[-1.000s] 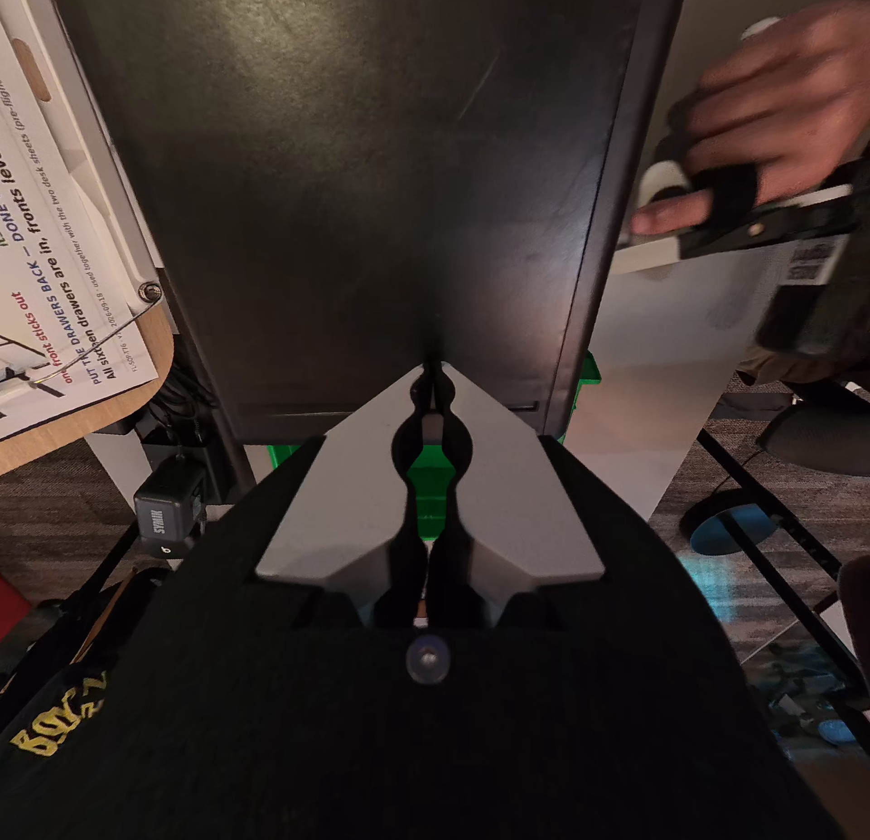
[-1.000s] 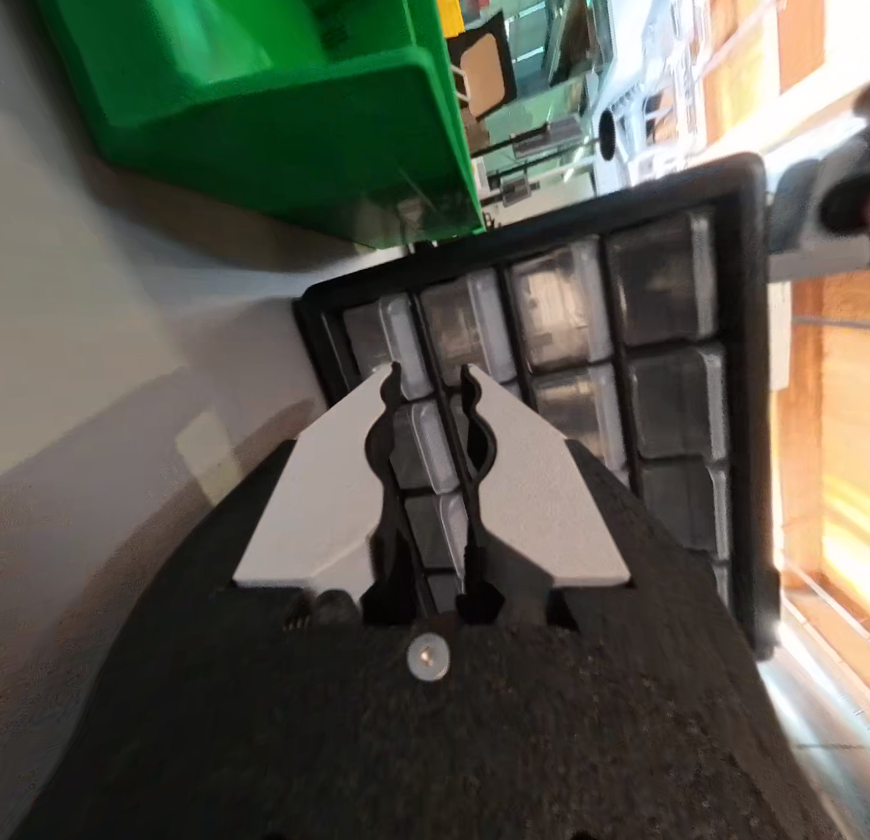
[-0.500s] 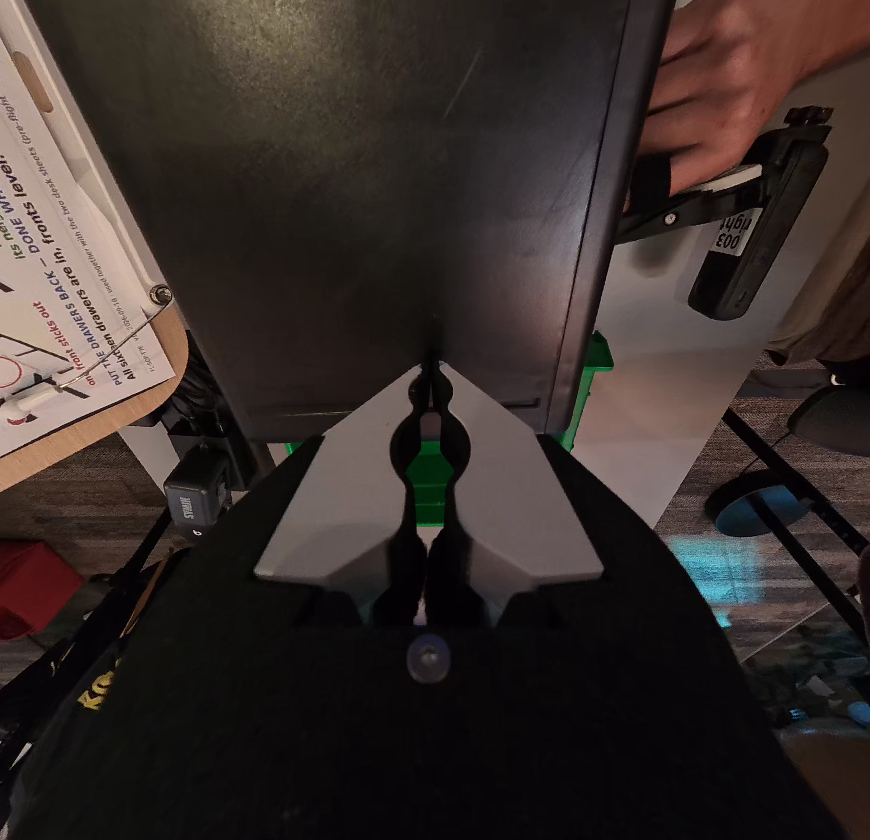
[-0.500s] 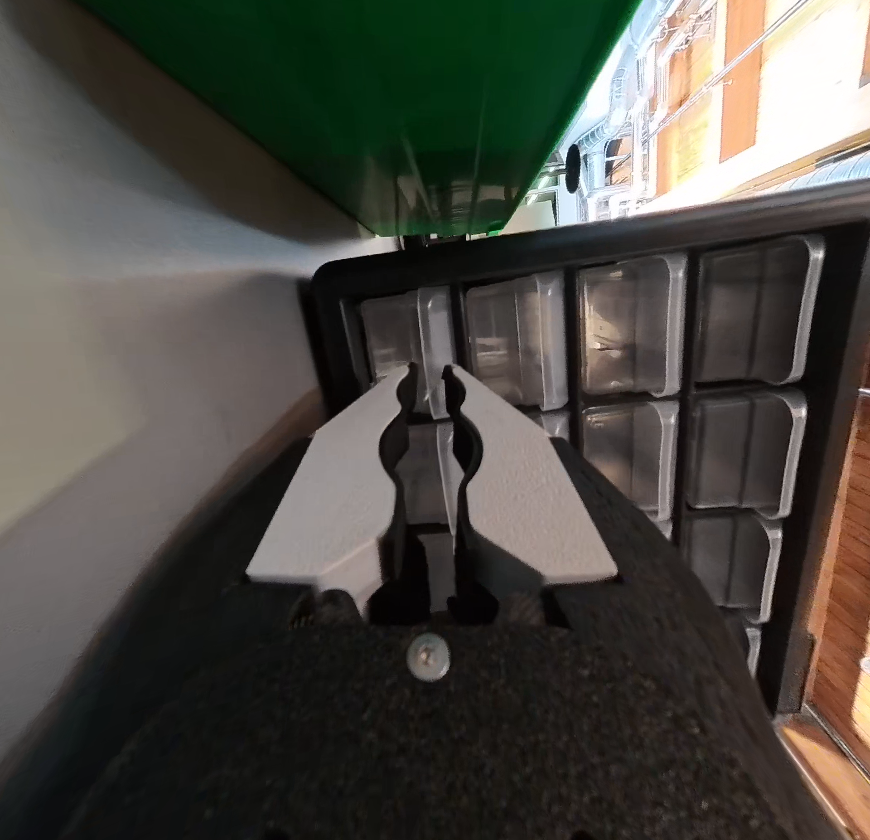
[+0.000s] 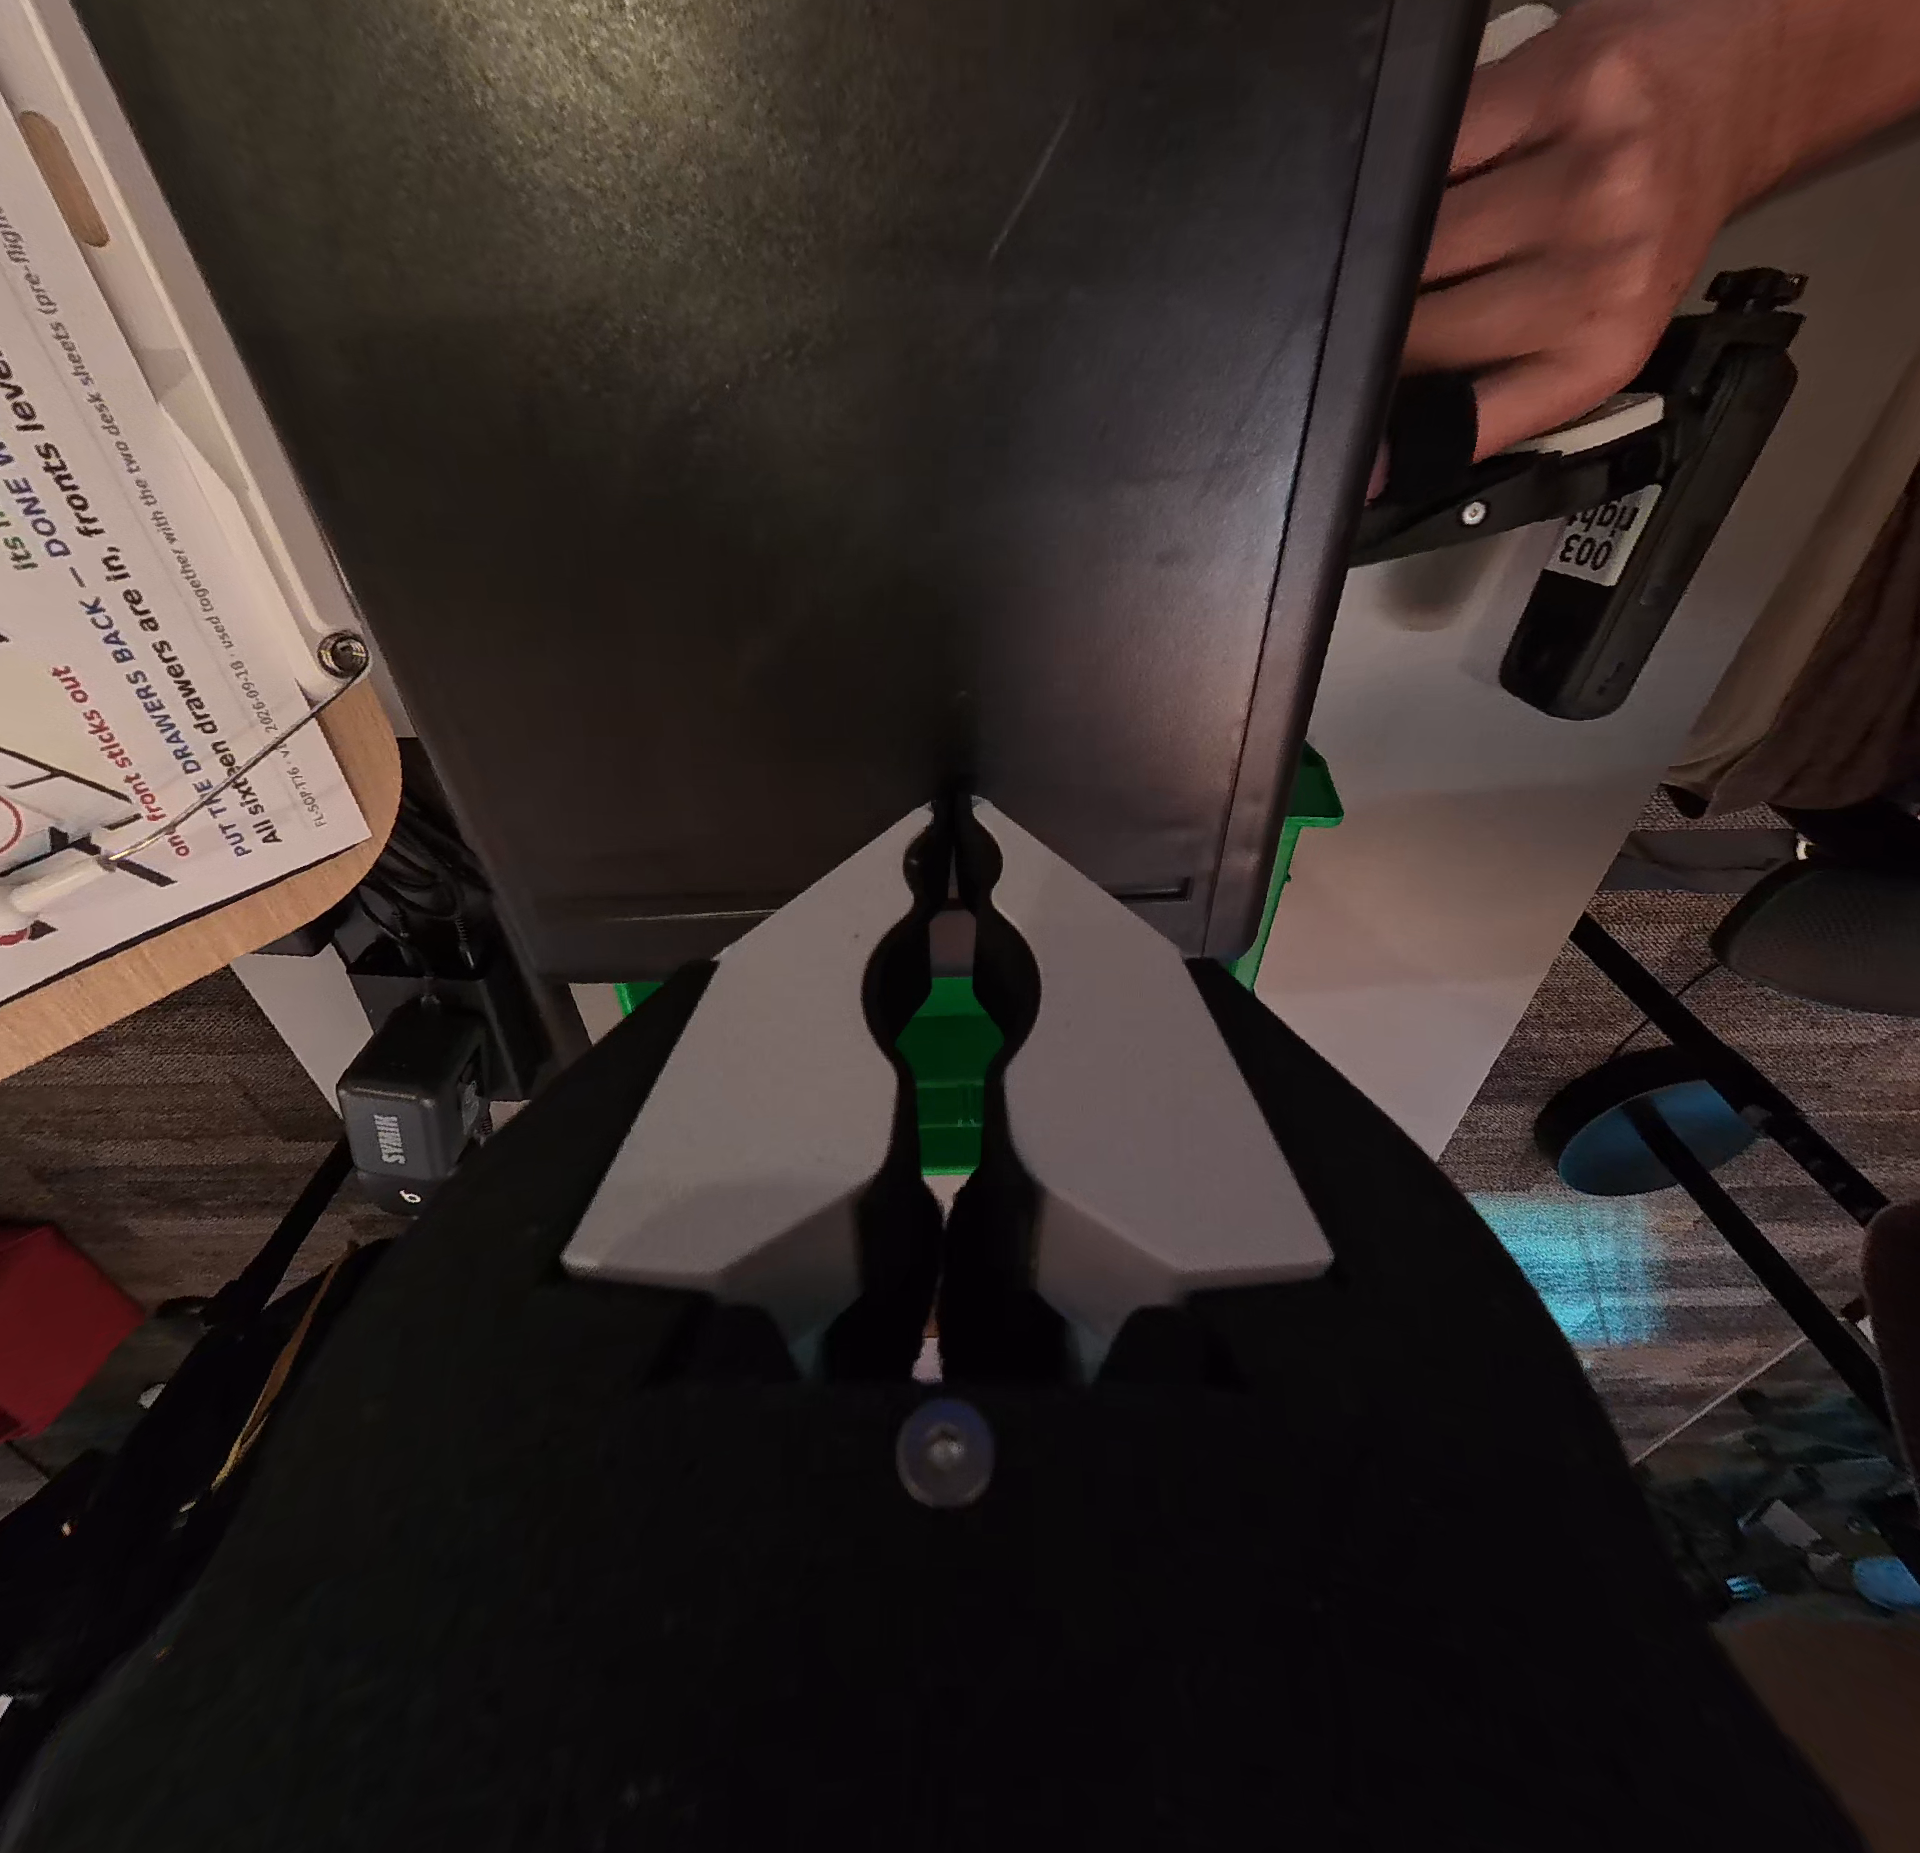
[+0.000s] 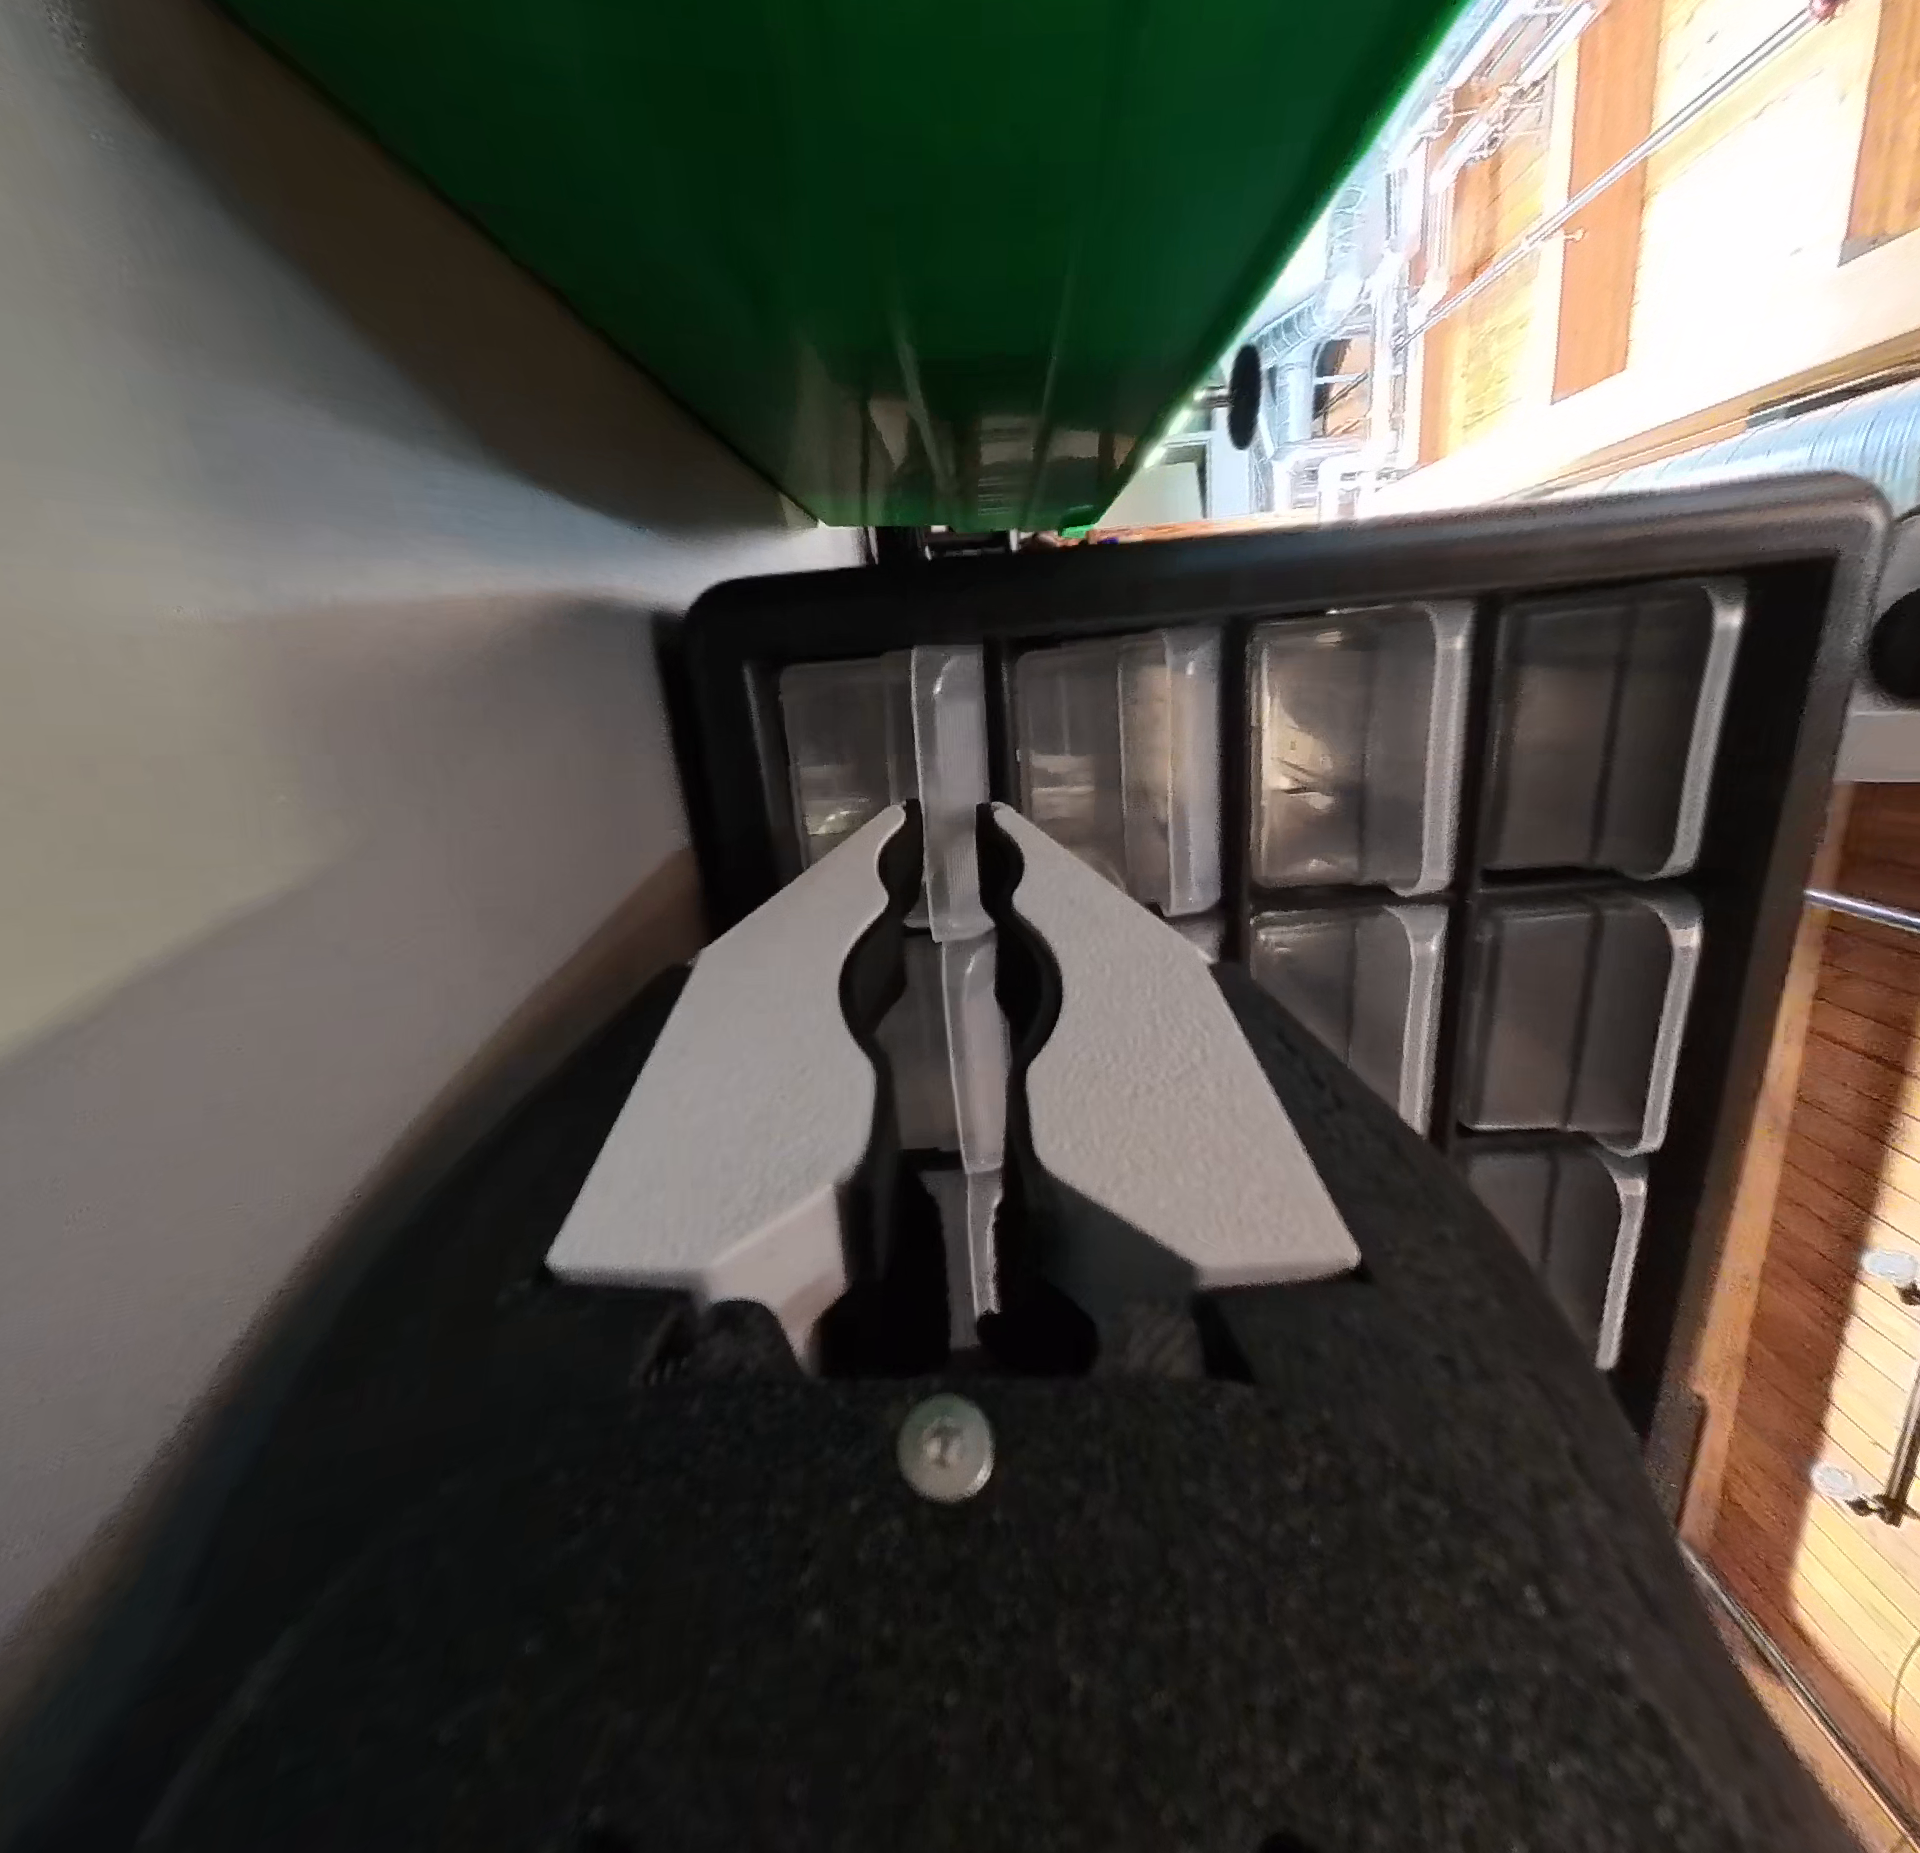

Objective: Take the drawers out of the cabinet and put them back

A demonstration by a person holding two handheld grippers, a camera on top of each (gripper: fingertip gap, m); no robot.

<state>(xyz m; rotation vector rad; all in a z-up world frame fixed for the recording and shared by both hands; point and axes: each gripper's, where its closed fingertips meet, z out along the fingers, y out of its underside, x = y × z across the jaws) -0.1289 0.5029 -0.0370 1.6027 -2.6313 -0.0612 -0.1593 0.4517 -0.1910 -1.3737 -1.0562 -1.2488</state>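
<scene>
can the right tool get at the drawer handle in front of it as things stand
Probably yes: the right tool already straddles the clear drawer handle of the corner drawer, fingers either side with a slim gap, nothing between them.

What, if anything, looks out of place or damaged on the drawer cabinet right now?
Nothing stands out. The clear drawers in view sit pushed into the black cabinet, none missing, cracked or crooked. The right gripper straddles the corner drawer's handle; the left gripper is shut on the cabinet's edge. Drawers behind the gripper are hidden.
</scene>
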